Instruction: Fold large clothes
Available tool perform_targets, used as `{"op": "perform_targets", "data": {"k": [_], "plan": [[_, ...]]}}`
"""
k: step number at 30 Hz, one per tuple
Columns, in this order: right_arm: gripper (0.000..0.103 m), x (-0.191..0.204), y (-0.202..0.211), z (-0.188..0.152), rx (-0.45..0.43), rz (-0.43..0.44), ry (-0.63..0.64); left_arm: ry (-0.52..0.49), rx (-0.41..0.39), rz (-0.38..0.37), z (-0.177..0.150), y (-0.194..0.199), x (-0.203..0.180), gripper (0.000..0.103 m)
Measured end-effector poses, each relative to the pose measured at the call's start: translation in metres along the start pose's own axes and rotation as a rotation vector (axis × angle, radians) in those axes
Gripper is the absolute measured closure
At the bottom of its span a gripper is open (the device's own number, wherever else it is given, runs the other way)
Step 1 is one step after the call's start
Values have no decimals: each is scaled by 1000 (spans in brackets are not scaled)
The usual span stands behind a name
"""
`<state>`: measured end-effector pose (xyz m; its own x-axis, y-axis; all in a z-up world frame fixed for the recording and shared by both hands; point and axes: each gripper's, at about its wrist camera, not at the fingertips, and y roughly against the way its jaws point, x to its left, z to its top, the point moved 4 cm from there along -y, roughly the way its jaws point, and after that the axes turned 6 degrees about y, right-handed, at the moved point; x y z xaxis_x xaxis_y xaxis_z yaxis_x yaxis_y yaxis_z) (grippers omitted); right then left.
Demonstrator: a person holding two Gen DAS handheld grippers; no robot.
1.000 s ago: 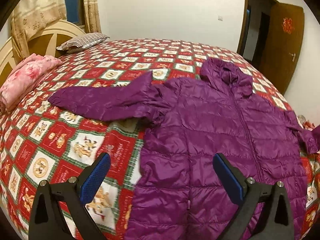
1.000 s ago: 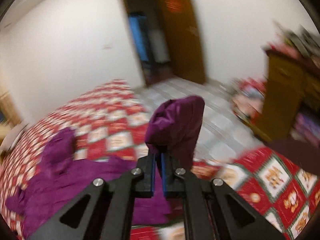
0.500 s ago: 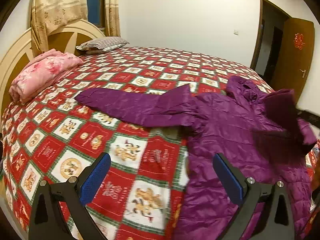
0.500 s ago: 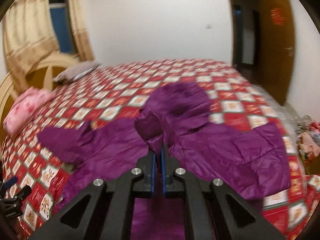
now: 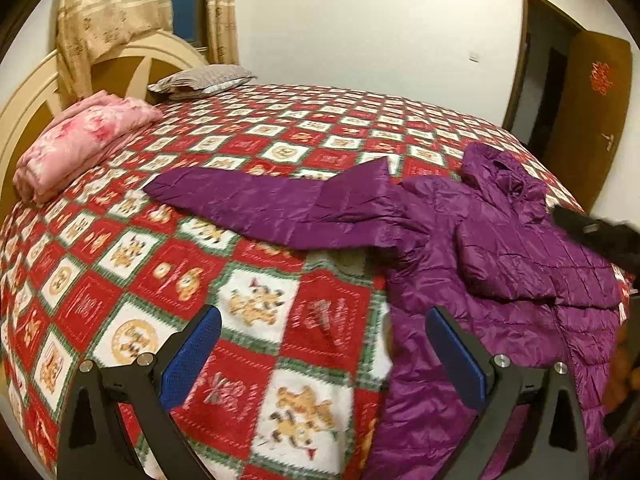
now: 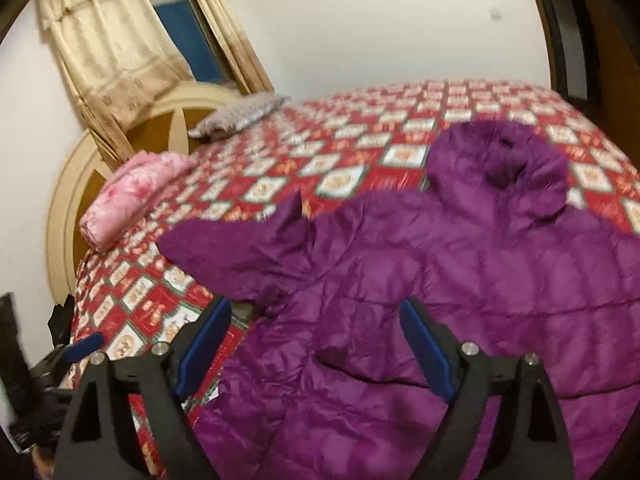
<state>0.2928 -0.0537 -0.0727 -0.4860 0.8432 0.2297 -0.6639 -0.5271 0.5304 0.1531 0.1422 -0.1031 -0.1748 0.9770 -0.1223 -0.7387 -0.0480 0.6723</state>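
A purple hooded puffer jacket (image 5: pixel 472 280) lies front-up on the bed. Its left sleeve (image 5: pixel 272 204) stretches out flat to the left. Its right sleeve (image 5: pixel 520 256) lies folded across the chest. In the right wrist view the jacket (image 6: pixel 440 280) fills the foreground, hood (image 6: pixel 500 164) at the far end. My left gripper (image 5: pixel 320 354) is open and empty, above the bedspread beside the jacket's left edge. My right gripper (image 6: pixel 316 344) is open and empty, just above the jacket body. The right gripper also shows as a dark blur at the right edge of the left wrist view (image 5: pixel 596 236).
The bed has a red, white and green checked bedspread (image 5: pixel 168 280). A folded pink quilt (image 5: pixel 80 140) and a grey striped pillow (image 5: pixel 200 80) lie near the wooden headboard (image 5: pixel 24 108). Curtains hang behind it. An open brown door (image 5: pixel 592 112) stands at the right.
My right gripper carried the right sleeve over the jacket's chest, then opened and let it go. The left gripper shifted left, staying open.
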Motion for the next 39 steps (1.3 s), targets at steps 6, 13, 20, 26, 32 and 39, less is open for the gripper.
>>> {"op": "perform_targets", "data": {"k": [6, 13, 20, 26, 32, 39], "plan": [[74, -78, 52, -14, 26, -409, 51, -88, -64, -36, 22, -6, -53, 1], [74, -188, 61, -57, 107, -574, -184, -182, -69, -42, 46, -59, -137, 1], [70, -201, 34, -88, 159, -550, -204, -211, 47, 61, 27, -140, -168, 1], [40, -195, 30, -91, 147, -516, -166, -187, 119, 37, 16, -160, -165, 1], [25, -188, 23, -90, 175, -575, -96, -48, 8, 1, 53, -123, -113, 1], [23, -191, 24, -91, 164, -559, -118, 205, -82, 290, 112, -121, 50, 1]]}}
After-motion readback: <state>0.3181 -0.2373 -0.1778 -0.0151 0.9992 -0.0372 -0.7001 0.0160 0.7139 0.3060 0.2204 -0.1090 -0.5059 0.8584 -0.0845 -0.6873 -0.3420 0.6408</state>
